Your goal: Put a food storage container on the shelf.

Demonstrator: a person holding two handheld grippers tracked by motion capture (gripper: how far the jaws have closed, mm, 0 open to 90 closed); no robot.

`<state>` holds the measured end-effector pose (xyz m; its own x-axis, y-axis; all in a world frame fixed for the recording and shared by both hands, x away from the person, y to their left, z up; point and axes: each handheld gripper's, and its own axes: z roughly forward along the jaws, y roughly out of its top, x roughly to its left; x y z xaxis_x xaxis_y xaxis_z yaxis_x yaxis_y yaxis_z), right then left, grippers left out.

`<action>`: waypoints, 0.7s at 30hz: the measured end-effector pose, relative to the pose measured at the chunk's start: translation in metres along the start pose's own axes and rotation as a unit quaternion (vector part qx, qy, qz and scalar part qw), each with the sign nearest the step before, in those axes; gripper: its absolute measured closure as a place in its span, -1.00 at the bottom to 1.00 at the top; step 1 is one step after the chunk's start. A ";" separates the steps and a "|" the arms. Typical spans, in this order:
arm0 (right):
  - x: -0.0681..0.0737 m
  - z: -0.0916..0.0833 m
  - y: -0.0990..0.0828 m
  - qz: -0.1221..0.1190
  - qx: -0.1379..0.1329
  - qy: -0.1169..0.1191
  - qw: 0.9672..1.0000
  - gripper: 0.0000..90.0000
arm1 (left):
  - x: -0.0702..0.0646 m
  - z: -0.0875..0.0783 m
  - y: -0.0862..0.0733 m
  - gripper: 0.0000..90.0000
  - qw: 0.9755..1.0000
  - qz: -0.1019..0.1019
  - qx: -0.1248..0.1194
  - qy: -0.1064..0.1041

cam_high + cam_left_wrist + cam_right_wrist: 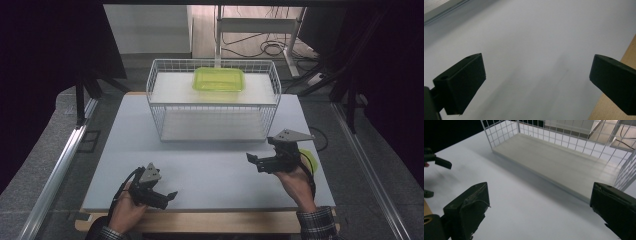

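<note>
Nearest the surface's (210,170) front edge, the left hand-held gripper (167,196) and right hand-held gripper (252,161) gape wide and empty, while the green container (219,79), likely light, stiff and slippery, sits atop the wire rack (161,127) near the far edge, best gripped by its rim.

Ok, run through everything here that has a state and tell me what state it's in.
left gripper: open, empty, low over the table's near edge.
right gripper: open, empty, pointing towards the rack.
green container: lid on, flat on the rack's top shelf.
wire rack: upright, lower shelf bare.
</note>
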<state>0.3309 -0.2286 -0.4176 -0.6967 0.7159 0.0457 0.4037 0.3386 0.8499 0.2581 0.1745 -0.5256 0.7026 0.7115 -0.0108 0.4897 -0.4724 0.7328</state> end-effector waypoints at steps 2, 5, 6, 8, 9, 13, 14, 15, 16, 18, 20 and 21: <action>0.001 0.001 -0.006 -0.003 0.007 -0.001 1.000 -0.94 | 0.000 0.000 0.000 -0.99 1.000 0.003 0.002 0.001; 0.004 0.000 -0.014 -0.006 0.006 -0.005 1.000 -0.94 | -0.001 0.000 0.000 -0.99 1.000 0.003 0.002 0.002; 0.005 0.000 -0.018 -0.003 0.005 -0.002 1.000 -0.94 | -0.001 0.000 0.000 -1.00 1.000 0.003 0.001 0.003; 0.005 0.000 -0.020 -0.003 0.005 -0.002 1.000 -0.94 | -0.001 0.000 0.000 -1.00 1.000 0.003 0.002 0.004; 0.006 0.001 -0.023 -0.003 0.005 -0.002 1.000 -0.94 | -0.001 0.000 0.000 -0.99 1.000 0.004 0.002 0.004; 0.007 0.002 -0.034 0.003 0.010 -0.001 1.000 -0.91 | -0.001 0.000 0.000 -1.00 1.000 0.007 0.003 0.005; 0.007 0.003 -0.036 0.003 0.013 -0.001 1.000 -0.91 | -0.001 0.000 0.000 -1.00 1.000 0.009 0.004 0.006; 0.007 0.004 -0.038 0.002 0.015 -0.001 1.000 -0.91 | -0.002 0.000 0.000 -0.99 1.000 0.012 0.006 0.009; 0.007 0.004 -0.040 0.001 0.019 -0.001 1.000 -0.91 | -0.002 0.000 0.000 -1.00 1.000 0.015 0.007 0.011; 0.006 0.006 -0.044 0.002 0.024 0.000 1.000 -0.91 | -0.003 0.001 0.000 -1.00 1.000 0.017 0.008 0.014; 0.005 0.009 -0.048 0.006 0.032 0.002 0.999 -0.91 | -0.003 0.001 0.000 -1.00 1.000 0.017 0.008 0.014; 0.004 0.010 -0.050 0.009 0.037 0.003 0.999 -0.91 | -0.003 0.001 0.000 -1.00 1.000 0.017 0.008 0.015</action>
<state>0.3138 -0.2365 -0.4652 -0.6921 0.7190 0.0638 0.4586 0.3697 0.8081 0.2565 0.1725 -0.5263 0.7038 0.7096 0.0340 0.4736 -0.5042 0.7221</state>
